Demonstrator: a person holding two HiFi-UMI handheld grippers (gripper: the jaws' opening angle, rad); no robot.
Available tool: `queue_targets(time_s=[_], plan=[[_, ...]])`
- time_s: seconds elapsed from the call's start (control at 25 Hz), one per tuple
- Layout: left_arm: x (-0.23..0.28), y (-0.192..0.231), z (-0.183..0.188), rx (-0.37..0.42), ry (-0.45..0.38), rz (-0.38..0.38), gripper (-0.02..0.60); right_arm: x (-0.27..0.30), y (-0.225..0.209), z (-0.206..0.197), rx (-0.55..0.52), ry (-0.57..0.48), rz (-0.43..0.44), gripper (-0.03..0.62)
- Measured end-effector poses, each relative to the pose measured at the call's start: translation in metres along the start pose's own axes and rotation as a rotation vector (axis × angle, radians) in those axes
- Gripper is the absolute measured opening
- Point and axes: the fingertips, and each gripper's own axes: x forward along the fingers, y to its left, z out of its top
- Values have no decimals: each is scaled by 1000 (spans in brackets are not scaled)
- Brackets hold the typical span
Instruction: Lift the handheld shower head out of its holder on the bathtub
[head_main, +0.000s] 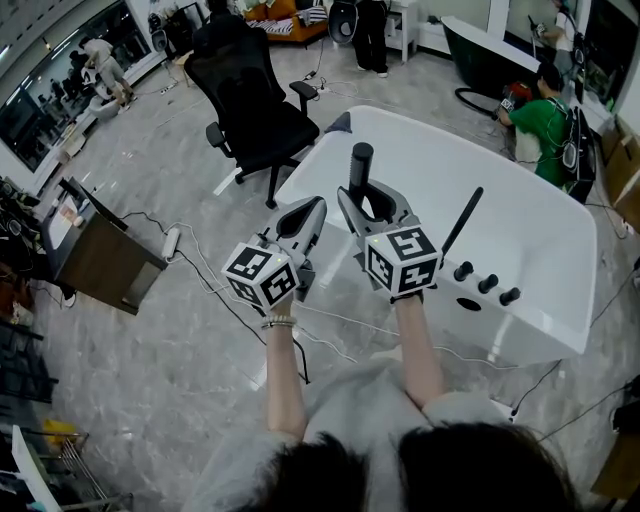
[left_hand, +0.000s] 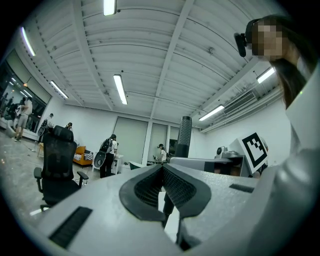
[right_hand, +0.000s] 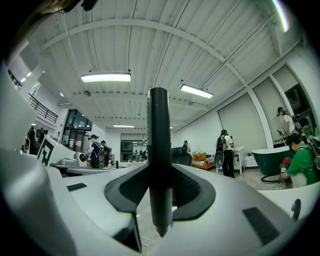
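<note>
The left claw (head_main: 312, 208) is clenched on nothing and hangs idle just beside its partner. The right claw (head_main: 370, 200) grasps the black cylindrical handheld shower head (head_main: 361, 160) near its lower end. The head stands upright, probably so that it slides straight out of its socket. It appears lifted free, above the white oval bathtub (head_main: 420, 125), whose basin looks empty. Three black round knobs (head_main: 487, 283) and a slanted black bar (head_main: 463, 222) sit on the rim. I cannot tell which fitting is the holder.
</note>
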Motion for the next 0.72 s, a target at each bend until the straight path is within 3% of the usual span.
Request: queue_targets(time_s=[0.72], plan=[[2,0,-15,-23,37,-10,5,-4,-2,-5,19,-5,-6,133]])
